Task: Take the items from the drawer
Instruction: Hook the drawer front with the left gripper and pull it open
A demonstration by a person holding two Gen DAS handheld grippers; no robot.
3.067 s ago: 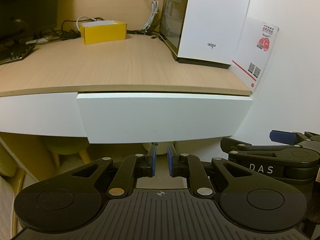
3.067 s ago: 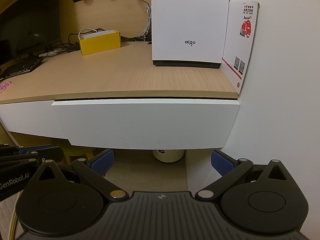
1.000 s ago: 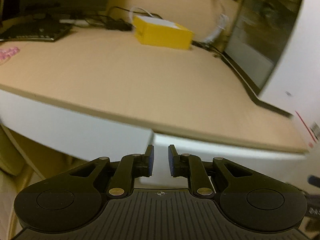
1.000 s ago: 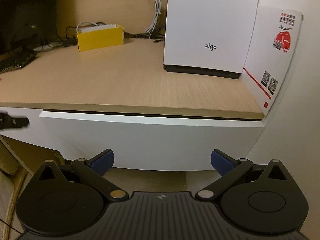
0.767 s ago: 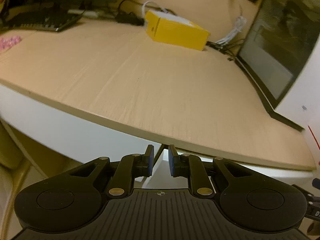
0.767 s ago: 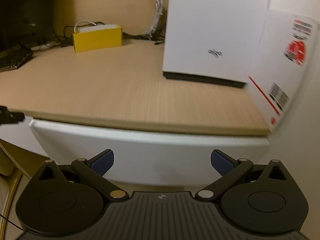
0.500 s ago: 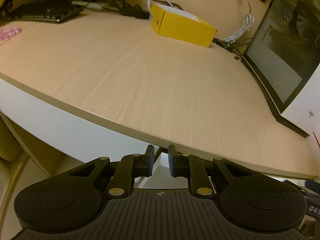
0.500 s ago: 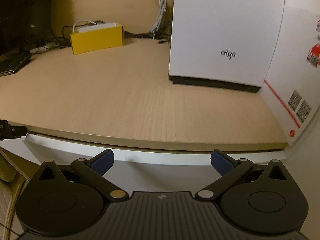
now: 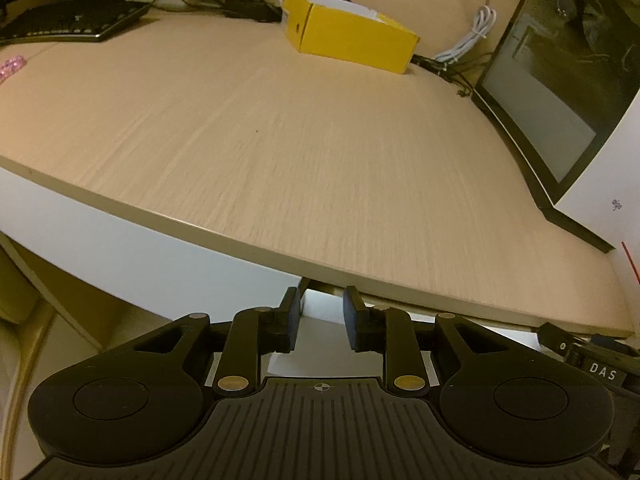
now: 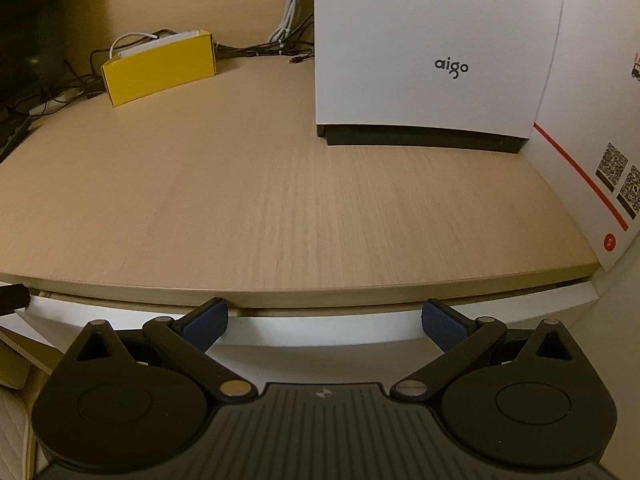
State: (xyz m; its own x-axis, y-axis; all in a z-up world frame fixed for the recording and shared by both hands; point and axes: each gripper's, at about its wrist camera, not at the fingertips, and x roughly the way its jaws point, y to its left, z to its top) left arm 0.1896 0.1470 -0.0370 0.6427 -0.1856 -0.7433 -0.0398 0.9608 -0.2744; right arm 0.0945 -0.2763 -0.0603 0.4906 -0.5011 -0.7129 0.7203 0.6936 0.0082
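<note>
The white drawer front (image 10: 520, 304) runs under the edge of the wooden desk top (image 10: 280, 200), with only a thin gap above it; its inside is hidden. My right gripper (image 10: 325, 325) is wide open just in front of the drawer's upper edge, with nothing between its fingers. My left gripper (image 9: 320, 320) is at the left end of the drawer front (image 9: 320, 306). Its jaws are opening, and the drawer's top corner shows in the gap without the pads pressing on it. The right gripper's body (image 9: 592, 364) shows at the lower right of the left wrist view.
On the desk stand a yellow box (image 9: 352, 40), a white computer case (image 10: 432, 48), a keyboard (image 9: 68, 24) and cables (image 9: 468, 40). A white card with a red line (image 10: 592, 160) leans on the right wall. A pink item (image 9: 12, 67) lies far left.
Both grippers have moved in close to the desk edge, so the drawer front now shows only as a thin strip. The left jaws have widened; the right stays wide open.
</note>
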